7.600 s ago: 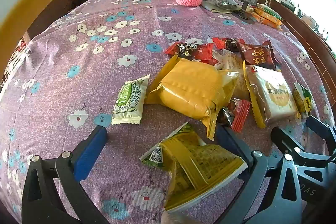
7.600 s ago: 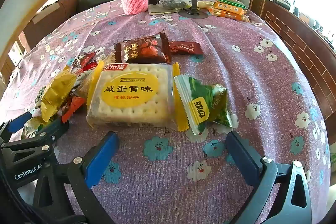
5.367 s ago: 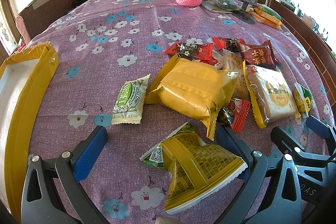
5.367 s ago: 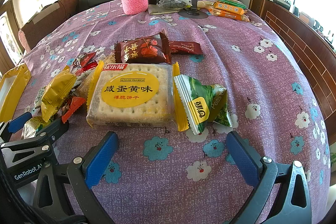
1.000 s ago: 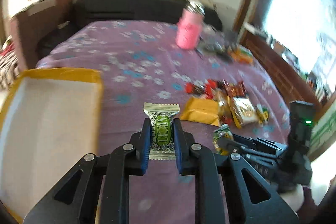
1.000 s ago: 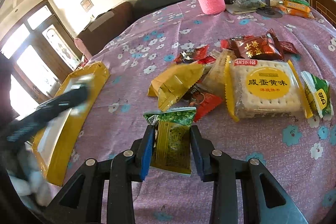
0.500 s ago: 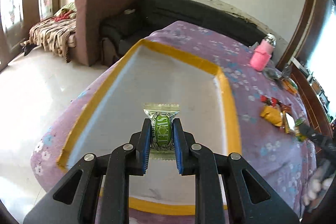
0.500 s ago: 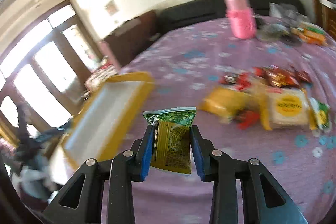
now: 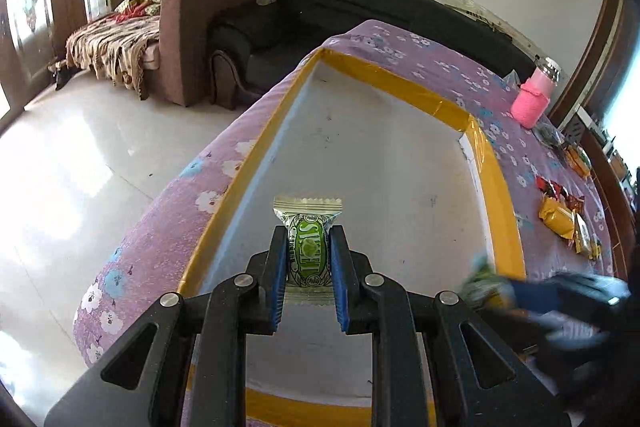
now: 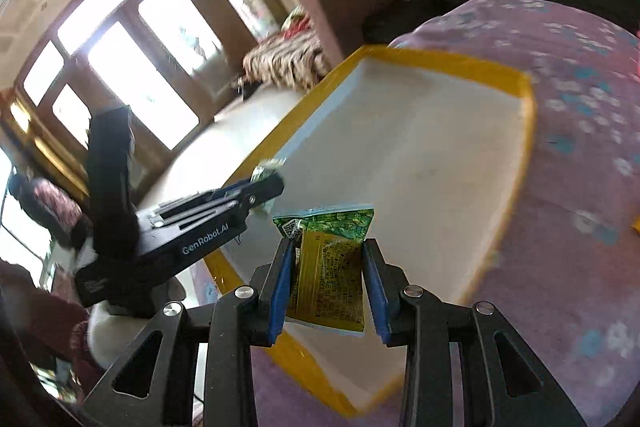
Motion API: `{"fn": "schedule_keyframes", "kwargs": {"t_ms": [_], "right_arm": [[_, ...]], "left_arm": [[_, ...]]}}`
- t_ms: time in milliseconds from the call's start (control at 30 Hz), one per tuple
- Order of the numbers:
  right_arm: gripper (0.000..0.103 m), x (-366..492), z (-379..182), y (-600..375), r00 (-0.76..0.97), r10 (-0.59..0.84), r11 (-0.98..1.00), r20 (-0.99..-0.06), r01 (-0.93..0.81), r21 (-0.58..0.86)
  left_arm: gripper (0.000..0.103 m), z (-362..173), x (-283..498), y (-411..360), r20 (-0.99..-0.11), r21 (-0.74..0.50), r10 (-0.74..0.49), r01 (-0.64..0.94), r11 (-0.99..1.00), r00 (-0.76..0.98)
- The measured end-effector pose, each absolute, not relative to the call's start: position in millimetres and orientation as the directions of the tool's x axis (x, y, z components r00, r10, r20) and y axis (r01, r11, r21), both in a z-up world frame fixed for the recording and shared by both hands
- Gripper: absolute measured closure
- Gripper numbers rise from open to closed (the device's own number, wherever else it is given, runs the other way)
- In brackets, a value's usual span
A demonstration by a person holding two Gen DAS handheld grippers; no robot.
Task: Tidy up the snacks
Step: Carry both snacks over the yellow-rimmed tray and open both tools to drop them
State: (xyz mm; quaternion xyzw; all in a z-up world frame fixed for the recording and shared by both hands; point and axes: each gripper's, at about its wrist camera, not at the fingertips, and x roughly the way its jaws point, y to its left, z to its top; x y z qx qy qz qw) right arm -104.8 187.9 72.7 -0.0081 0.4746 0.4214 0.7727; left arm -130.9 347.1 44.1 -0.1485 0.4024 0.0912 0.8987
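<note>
Green candy (image 9: 307, 251) — long axis along left gripper (image 9: 308, 263) pinching it — over yellow-rimmed tray (image 9: 404, 85)

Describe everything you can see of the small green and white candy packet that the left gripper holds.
The small candy packet is a pillow-shaped wrapper, shiny like plastic foil, white with a green oval label and crimped, saw-toothed ends. It stands upright, one crimped end up, pinched at its middle between the blue pads of the left gripper, which is shut on it. It hangs in the air over the white floor of the yellow-rimmed tray, touching nothing but the pads.
</note>
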Motion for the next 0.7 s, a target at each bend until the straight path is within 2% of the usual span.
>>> {"fn": "schedule_keyframes", "kwargs": {"t_ms": [300, 367, 400, 433, 500, 600, 700], "right_arm": [[0.068, -107, 47, 228, 0.183, 0.589, 0.654, -0.787, -0.680, 0.332], [0.066, -107, 46, 233, 0.185, 0.588, 0.654, -0.788, -0.682, 0.328], [0.066, -108, 46, 232, 0.183, 0.592, 0.652, -0.785, -0.681, 0.333], [0.065, -106, 47, 233, 0.183, 0.596, 0.652, -0.782, -0.679, 0.338], [0.060, -106, 49, 233, 0.180, 0.607, 0.646, -0.774, -0.678, 0.350], [0.057, -111, 61, 223, 0.195, 0.631, 0.637, -0.751, -0.682, 0.358], [0.053, -123, 80, 203, 0.259, 0.651, 0.637, -0.714, -0.698, 0.328]], "left_arm": [[0.084, 48, -141, 365, -0.732, -0.276, -0.006, -0.289, 0.917, 0.681], [0.081, 49, -143, 370, -0.726, -0.316, -0.030, -0.294, 0.902, 0.688], [0.073, 50, -145, 373, -0.721, -0.343, -0.046, -0.298, 0.891, 0.692], [0.060, 52, -147, 377, -0.715, -0.376, -0.063, -0.307, 0.874, 0.696], [0.045, 57, -152, 381, -0.701, -0.422, -0.079, -0.324, 0.847, 0.709], [0.043, 65, -161, 382, -0.636, -0.515, -0.137, -0.286, 0.808, 0.759], [0.041, 74, -171, 376, -0.530, -0.645, -0.232, -0.210, 0.735, 0.816]]}}
